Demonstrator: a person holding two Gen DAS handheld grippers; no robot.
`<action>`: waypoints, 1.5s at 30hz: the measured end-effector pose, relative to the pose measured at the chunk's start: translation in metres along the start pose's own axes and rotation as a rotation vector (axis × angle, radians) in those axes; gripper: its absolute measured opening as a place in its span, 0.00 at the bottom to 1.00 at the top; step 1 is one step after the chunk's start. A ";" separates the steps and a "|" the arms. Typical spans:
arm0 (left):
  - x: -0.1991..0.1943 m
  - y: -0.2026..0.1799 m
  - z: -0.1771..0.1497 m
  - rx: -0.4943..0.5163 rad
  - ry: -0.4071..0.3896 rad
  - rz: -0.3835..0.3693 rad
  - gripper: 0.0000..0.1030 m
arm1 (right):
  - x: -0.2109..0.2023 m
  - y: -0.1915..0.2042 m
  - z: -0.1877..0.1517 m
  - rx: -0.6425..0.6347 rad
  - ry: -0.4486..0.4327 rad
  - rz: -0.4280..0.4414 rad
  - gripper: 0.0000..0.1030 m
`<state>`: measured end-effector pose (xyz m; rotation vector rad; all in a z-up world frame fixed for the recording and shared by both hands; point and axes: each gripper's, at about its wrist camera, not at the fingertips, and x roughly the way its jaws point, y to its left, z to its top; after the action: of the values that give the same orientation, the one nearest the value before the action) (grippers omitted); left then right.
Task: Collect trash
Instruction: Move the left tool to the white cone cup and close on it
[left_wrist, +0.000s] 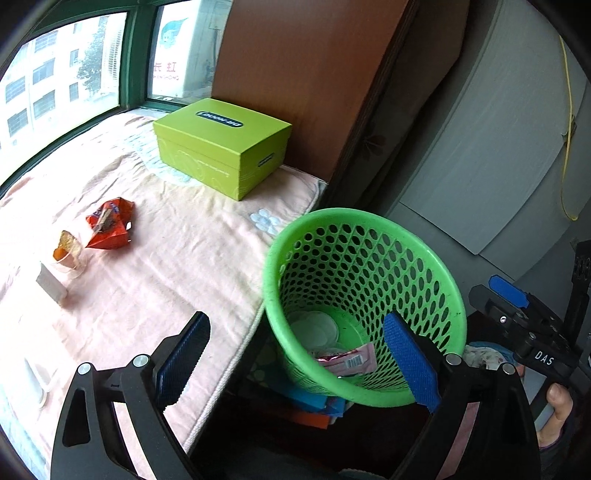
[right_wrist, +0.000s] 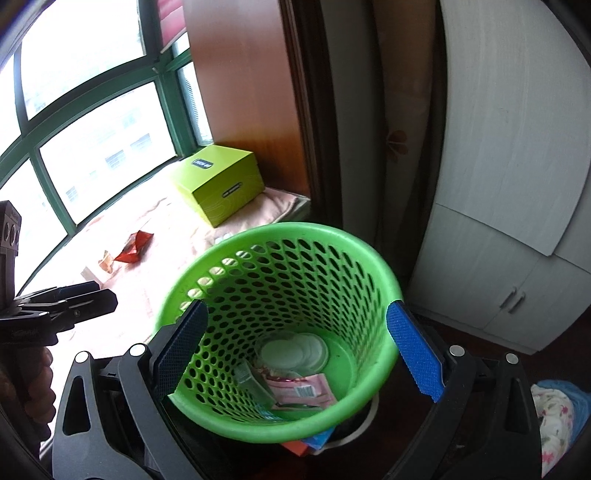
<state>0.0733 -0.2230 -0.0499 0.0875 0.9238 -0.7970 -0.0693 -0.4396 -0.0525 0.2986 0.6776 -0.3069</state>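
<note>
Both the left hand-held gripper (left_wrist: 295, 354) and the right hand-held gripper (right_wrist: 299, 350) stand wide, holding nothing. A pink wrapper (right_wrist: 301, 393) lies in the green basket (right_wrist: 373, 258). An orange packet (left_wrist: 109, 223) rests on the bed (left_wrist: 177, 258).

- Green box (left_wrist: 221, 147): a dark oval label on the lid, upside down in the left wrist view, reads "DUOH·DO", roughly.
- Right gripper (left_wrist: 517, 317): white letters "DAS" on its black body.
- Barcode on the pink wrapper (left_wrist: 351, 363): unreadable.

Perforated glossy plastic basket (right_wrist: 280, 332), matt cardboard box (left_wrist: 221, 147), soft cloth mat (left_wrist: 166, 240)
</note>
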 end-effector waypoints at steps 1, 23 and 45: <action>-0.002 0.006 -0.001 -0.008 -0.003 0.015 0.89 | 0.002 0.003 0.001 -0.001 0.004 0.013 0.93; -0.081 0.180 -0.060 -0.198 -0.065 0.335 0.84 | 0.032 0.109 0.012 -0.174 0.050 0.180 0.93; -0.055 0.267 -0.093 -0.241 0.048 0.347 0.72 | 0.065 0.211 0.005 -0.332 0.123 0.273 0.93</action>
<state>0.1641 0.0362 -0.1355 0.0537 1.0100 -0.3611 0.0599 -0.2607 -0.0558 0.0896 0.7859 0.0862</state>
